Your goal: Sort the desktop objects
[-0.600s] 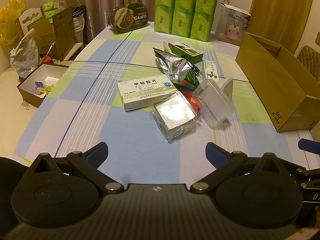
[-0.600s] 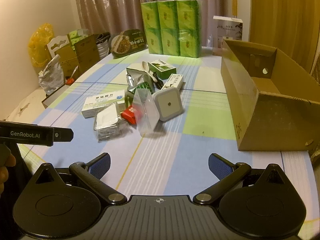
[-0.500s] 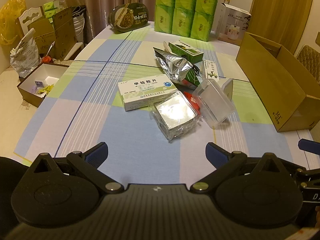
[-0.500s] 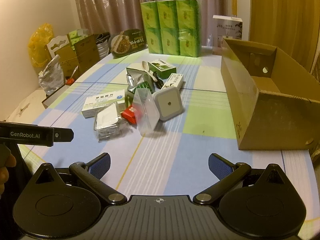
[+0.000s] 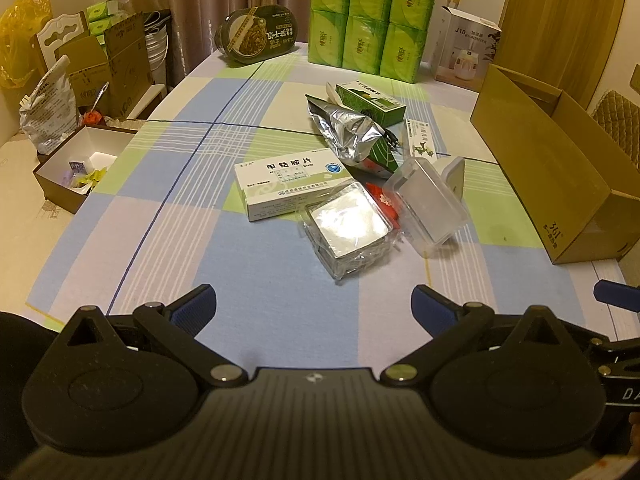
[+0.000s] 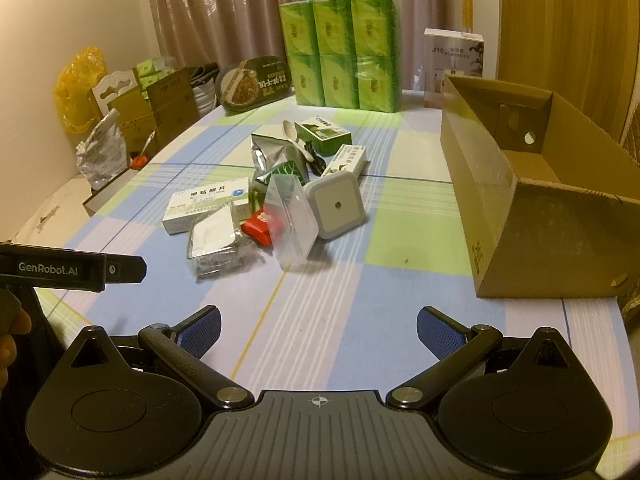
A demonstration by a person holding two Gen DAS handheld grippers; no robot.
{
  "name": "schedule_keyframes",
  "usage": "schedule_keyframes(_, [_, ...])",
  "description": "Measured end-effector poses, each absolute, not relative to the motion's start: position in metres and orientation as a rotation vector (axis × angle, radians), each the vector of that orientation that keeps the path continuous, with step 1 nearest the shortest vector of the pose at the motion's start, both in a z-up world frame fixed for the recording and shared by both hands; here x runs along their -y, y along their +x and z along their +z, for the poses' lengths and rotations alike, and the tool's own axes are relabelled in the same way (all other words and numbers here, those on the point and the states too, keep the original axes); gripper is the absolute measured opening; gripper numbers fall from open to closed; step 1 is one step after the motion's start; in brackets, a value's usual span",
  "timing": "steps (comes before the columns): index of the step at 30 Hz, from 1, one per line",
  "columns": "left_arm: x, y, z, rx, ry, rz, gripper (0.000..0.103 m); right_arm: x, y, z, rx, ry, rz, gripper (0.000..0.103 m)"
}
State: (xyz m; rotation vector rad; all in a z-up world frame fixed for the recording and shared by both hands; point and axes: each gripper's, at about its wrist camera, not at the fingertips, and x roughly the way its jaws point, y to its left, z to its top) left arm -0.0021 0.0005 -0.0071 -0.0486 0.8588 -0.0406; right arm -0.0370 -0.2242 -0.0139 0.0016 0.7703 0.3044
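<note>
Both claws hang over the near edge of the bench (image 5: 168, 248), tilted down toward it, and both are released with nothing between their fingers. The left claw (image 5: 313, 307) has bare checked cloth in its gap; the right claw (image 6: 319, 330) likewise.

The clutter to sort lies in a heap near the middle of the bench, well ahead of both claws. Nearest the left claw is a foil-topped tray (image 5: 349, 232), straight ahead and slightly right. Touching its far side is a white pill box (image 5: 292, 184). Just right of the tray a clear tub (image 5: 430, 204) lies tilted, leaning against a white square device (image 6: 336, 205), with a red packet (image 6: 262, 227) wedged between tray and tub. Farther back sit a silver foil bag (image 5: 346, 136), a green box (image 5: 370, 102), a small white carton (image 6: 347, 161) and a plastic spoon (image 6: 295, 138).

A cardboard box (image 6: 532, 208) stands open along the right edge, apart from the heap. A pack of green tissues (image 6: 342, 54) stands at the far edge.

In the right wrist view the left claw's body shows at the left edge, a hand (image 6: 10, 344) behind it.
</note>
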Motion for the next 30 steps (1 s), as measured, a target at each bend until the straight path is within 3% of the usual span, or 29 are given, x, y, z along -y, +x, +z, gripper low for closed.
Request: schedule_keyframes(30, [0.007, 0.031, -0.008, -0.849, 0.064, -0.258, 0.102, 0.208, -0.021, -0.019, -0.699, -0.181, 0.417, 0.101])
